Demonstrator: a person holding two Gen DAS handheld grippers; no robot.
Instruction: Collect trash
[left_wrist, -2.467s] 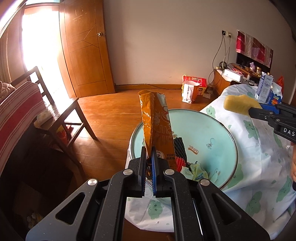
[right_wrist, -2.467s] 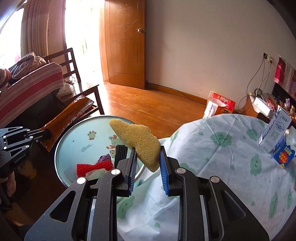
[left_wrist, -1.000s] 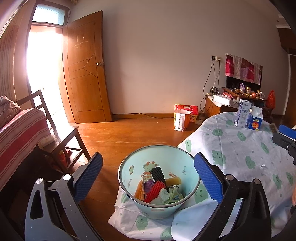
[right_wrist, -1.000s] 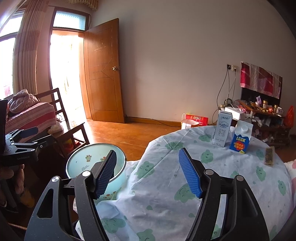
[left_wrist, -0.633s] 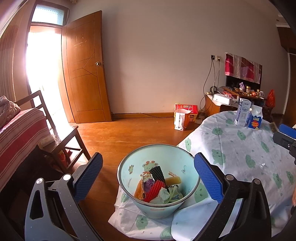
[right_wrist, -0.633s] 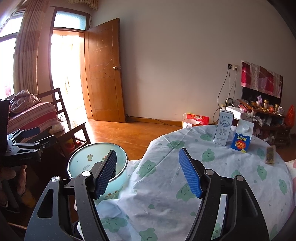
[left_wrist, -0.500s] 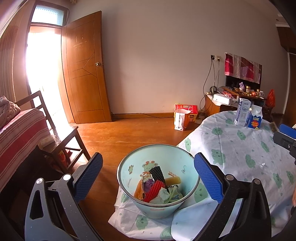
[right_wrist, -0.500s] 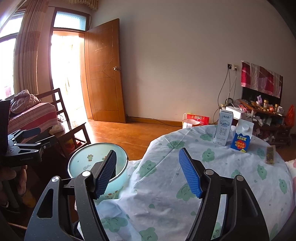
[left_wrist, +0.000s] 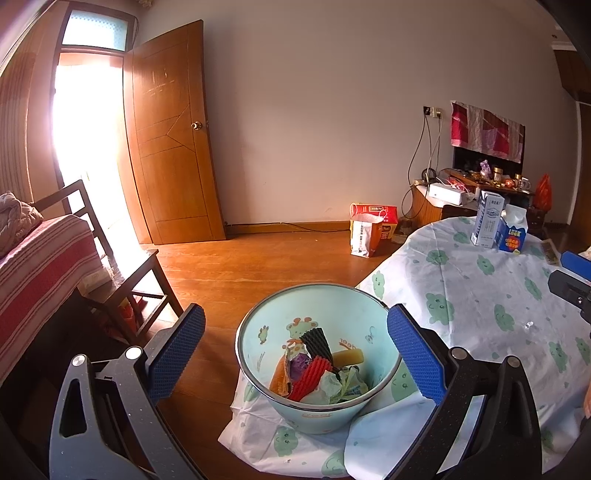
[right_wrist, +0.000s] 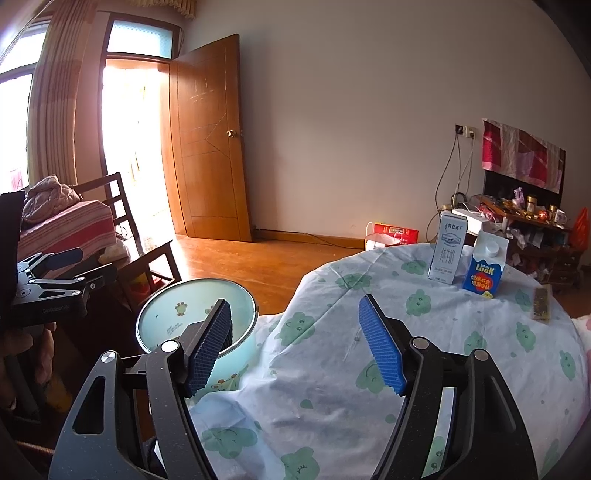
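A pale blue basin (left_wrist: 280, 306) (right_wrist: 159, 314) stands at the table's left edge on the cloth. Inside lie an orange wrapper (left_wrist: 279, 376), a yellow sponge (left_wrist: 347, 357), a red corrugated piece (left_wrist: 310, 373), a black one (left_wrist: 314, 341) and crumpled paper. My left gripper (left_wrist: 295, 347) hangs open above and in front of the basin, nothing between its blue pads (left_wrist: 412, 356). My right gripper (right_wrist: 295, 339) is open over the cloth, empty. The left gripper (right_wrist: 55, 273) also shows at far left in the right wrist view.
The round table (left_wrist: 480, 295) wears a white cloth with green prints. A white milk carton (right_wrist: 448, 249), a blue carton (right_wrist: 484, 266) and a flat packet (right_wrist: 541, 302) sit at its far side. A dark wooden chair (left_wrist: 122, 258) and striped bedding (left_wrist: 33, 266) stand left.
Since 2.5 s ago both grippers have let go: the orange wrapper and the yellow sponge now lie in the basin, and both grippers pulled back. Over the last second nothing moved.
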